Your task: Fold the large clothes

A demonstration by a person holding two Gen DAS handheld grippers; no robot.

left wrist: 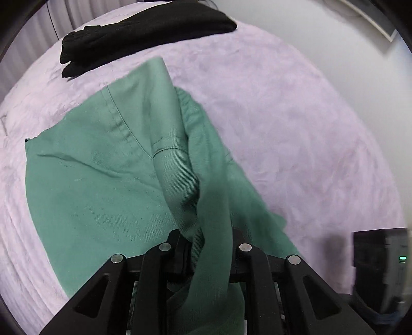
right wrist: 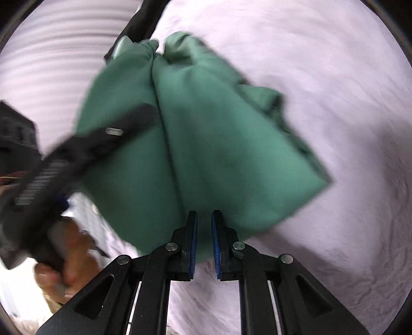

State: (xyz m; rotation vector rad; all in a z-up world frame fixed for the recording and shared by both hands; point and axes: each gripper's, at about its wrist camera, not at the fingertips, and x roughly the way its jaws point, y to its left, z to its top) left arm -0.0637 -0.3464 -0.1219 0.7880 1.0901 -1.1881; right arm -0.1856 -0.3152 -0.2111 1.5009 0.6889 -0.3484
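A green garment (left wrist: 97, 180) lies partly flat on a pale lilac blanket (left wrist: 283, 116). One bunched part rises from it into my left gripper (left wrist: 204, 233), which is shut on it; the cloth hides the fingertips. In the right wrist view the same garment (right wrist: 219, 128) spreads in a blurred fan in front of my right gripper (right wrist: 204, 214). Its near edge sits in the narrow slit between the blue pads (right wrist: 193, 242), which are closed on it. The left gripper (right wrist: 146, 110) reaches over the cloth from the left, held by a hand (right wrist: 72, 257).
A pile of folded black clothes (left wrist: 144, 28) lies at the far end of the blanket, just beyond the green garment (right wrist: 140, 23). A dark box with a small green light (left wrist: 381, 260) stands off the blanket's right edge. Pale pleated curtain (left wrist: 38, 33) hangs behind.
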